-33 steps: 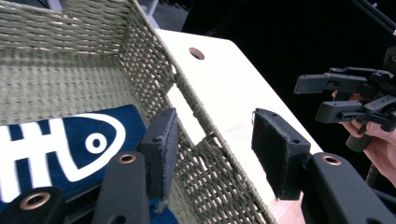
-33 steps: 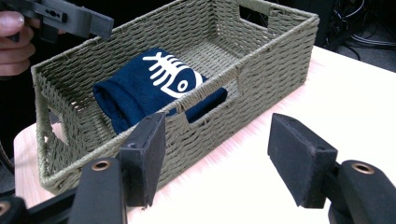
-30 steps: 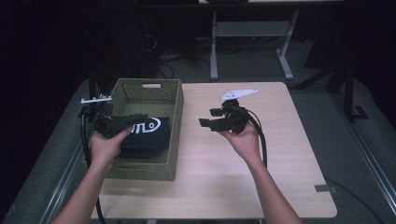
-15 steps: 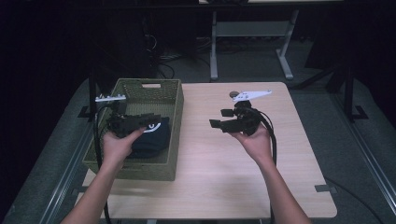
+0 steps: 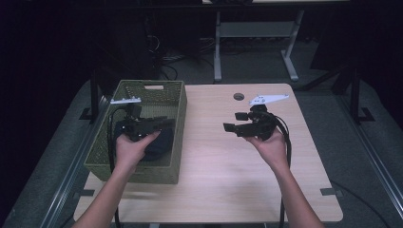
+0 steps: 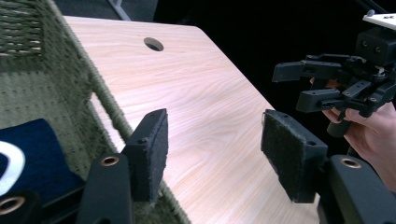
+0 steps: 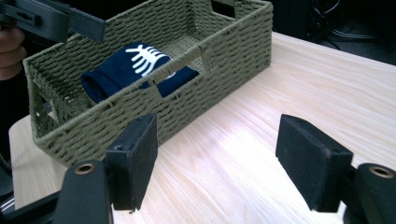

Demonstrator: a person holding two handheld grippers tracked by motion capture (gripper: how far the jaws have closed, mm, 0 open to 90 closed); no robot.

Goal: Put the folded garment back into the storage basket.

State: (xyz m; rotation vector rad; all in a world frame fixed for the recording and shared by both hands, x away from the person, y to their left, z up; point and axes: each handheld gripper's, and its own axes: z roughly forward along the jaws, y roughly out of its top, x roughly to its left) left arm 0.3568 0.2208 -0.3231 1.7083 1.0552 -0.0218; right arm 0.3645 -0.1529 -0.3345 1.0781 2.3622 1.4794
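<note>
Woven basket (image 5: 177,114): one navy cloth (image 7: 135,67); two hand-held grippers.

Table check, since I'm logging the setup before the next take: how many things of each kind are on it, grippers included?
Woven green basket: 1
Folded navy cloth with white print, lying in the basket: 1
Handheld grippers, left gripper over the basket and right gripper over the tabletop, both empty: 2
Total: 4

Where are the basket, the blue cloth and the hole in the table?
basket (image 7: 224,70), right gripper view, on its woven side wall.
blue cloth (image 7: 122,65), right gripper view, on the folded top near its white print.
hole (image 6: 153,44), left gripper view, on its dark opening in the tabletop.
</note>
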